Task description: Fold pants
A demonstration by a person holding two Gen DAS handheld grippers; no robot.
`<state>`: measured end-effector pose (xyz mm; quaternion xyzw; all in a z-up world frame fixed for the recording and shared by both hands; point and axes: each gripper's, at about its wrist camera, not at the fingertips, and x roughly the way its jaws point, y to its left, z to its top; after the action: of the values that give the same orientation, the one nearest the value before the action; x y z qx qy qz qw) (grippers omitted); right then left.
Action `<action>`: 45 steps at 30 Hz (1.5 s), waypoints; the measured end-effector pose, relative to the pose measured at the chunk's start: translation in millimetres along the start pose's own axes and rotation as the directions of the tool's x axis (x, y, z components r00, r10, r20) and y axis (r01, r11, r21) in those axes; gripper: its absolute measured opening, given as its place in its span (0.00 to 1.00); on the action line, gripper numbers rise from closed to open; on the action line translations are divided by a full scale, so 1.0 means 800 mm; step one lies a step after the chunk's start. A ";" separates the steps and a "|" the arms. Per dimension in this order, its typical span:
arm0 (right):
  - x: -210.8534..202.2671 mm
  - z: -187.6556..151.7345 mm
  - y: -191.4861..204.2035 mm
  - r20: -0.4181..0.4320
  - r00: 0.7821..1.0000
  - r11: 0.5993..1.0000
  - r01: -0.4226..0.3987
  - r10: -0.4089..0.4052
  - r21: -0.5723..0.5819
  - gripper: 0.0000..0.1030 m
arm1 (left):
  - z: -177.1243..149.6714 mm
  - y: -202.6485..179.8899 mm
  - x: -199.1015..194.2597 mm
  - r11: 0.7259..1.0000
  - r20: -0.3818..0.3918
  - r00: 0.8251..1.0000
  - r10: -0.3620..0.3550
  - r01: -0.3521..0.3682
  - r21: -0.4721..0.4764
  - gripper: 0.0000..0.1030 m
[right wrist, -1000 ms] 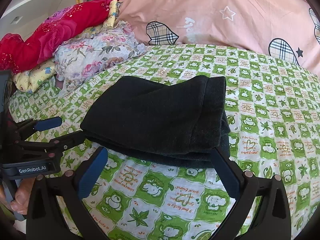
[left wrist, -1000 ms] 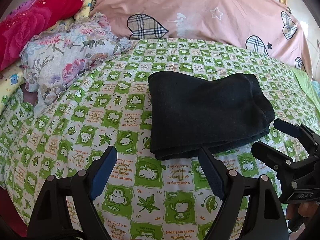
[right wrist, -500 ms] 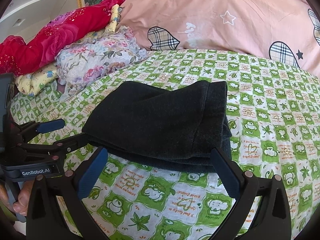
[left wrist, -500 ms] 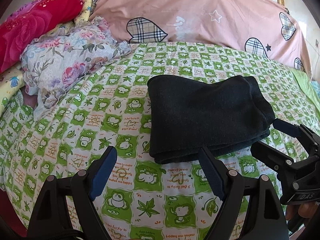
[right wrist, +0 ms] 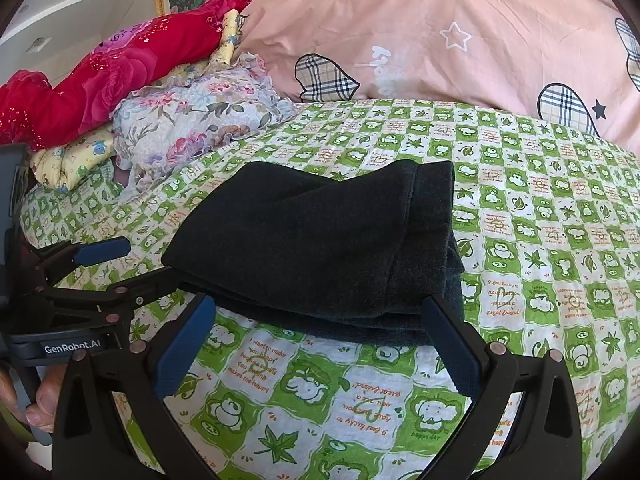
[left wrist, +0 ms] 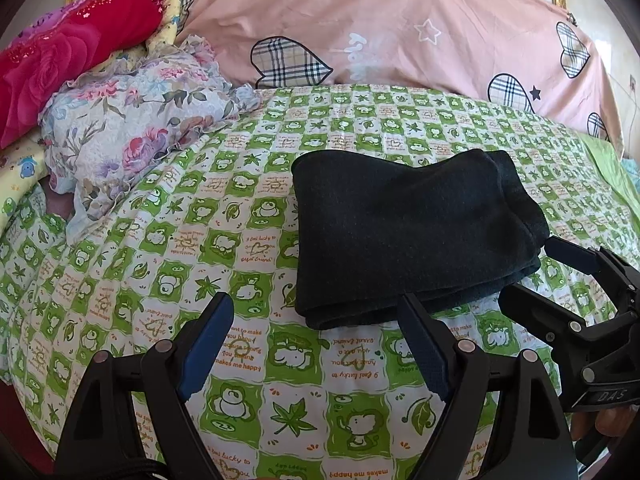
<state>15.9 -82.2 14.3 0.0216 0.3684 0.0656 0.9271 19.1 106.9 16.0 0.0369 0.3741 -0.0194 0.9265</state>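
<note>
The dark pants point(left wrist: 412, 232) lie folded into a thick rectangle on the green checked bed sheet point(left wrist: 160, 272). My left gripper point(left wrist: 316, 304) is open just before their near left corner, with nothing between its blue pads. In the right wrist view the pants point(right wrist: 320, 248) fill the middle, and my right gripper point(right wrist: 320, 300) is open at their near edge, holding nothing. Each gripper shows in the other's view: the right gripper point(left wrist: 540, 276) sits by the pants' right end, the left gripper point(right wrist: 132, 264) by their left end. Whether either touches the cloth I cannot tell.
A pink pillow with plaid hearts point(left wrist: 380, 32) runs along the back of the bed. At the back left are piled a floral cloth point(left wrist: 132, 120), a red rose-patterned blanket point(left wrist: 72, 48) and a yellow cloth point(right wrist: 72, 160). Fingers of a person's hand point(right wrist: 36, 400) hold the left gripper.
Both views have tilted up slightly, so the pants sit a little lower in frame. The pants have not moved and both grippers stay open.
</note>
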 end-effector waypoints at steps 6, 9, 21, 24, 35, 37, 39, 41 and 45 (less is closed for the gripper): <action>-0.002 0.000 0.001 0.009 1.000 1.000 0.004 -0.004 0.004 0.99 | 0.001 -0.001 -0.005 1.000 0.013 1.000 0.002 -0.002 0.007 0.82; -0.006 0.000 0.001 0.018 1.000 1.000 0.006 -0.006 0.005 0.99 | 0.001 -0.001 -0.007 1.000 0.018 1.000 -0.001 0.001 0.008 0.82; -0.018 0.001 0.005 0.045 0.999 1.000 0.010 -0.010 0.006 0.99 | 0.004 -0.002 -0.019 1.000 0.035 0.999 -0.008 0.008 0.015 0.82; -0.018 0.001 0.006 0.044 0.999 1.000 0.013 -0.013 0.006 0.99 | 0.004 -0.003 -0.020 1.000 0.035 0.999 -0.009 0.008 0.015 0.82; -0.021 0.001 0.006 0.047 0.999 1.000 0.015 -0.015 0.008 0.99 | 0.005 -0.003 -0.021 1.000 0.030 0.999 -0.015 0.014 0.020 0.83; -0.021 0.001 0.005 0.046 0.999 1.000 0.016 -0.016 0.008 0.99 | 0.005 -0.003 -0.021 1.000 0.031 0.999 -0.016 0.015 0.021 0.83; -0.022 0.002 0.006 0.047 0.999 1.000 0.016 -0.016 0.009 0.99 | 0.005 -0.003 -0.021 1.000 0.029 0.999 -0.018 0.017 0.021 0.83; -0.022 0.003 0.006 0.047 0.999 1.000 0.017 -0.017 0.009 0.99 | 0.006 -0.003 -0.021 1.000 0.030 0.999 -0.017 0.016 0.021 0.83; -0.022 0.002 0.005 0.045 0.999 1.000 0.015 -0.016 0.011 0.99 | 0.006 -0.004 -0.021 1.000 0.029 0.999 -0.019 0.018 0.022 0.83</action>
<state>3.8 -80.5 27.5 0.0250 0.3477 0.0560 0.9356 9.8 103.8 30.8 0.0432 0.3608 -0.0324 0.9311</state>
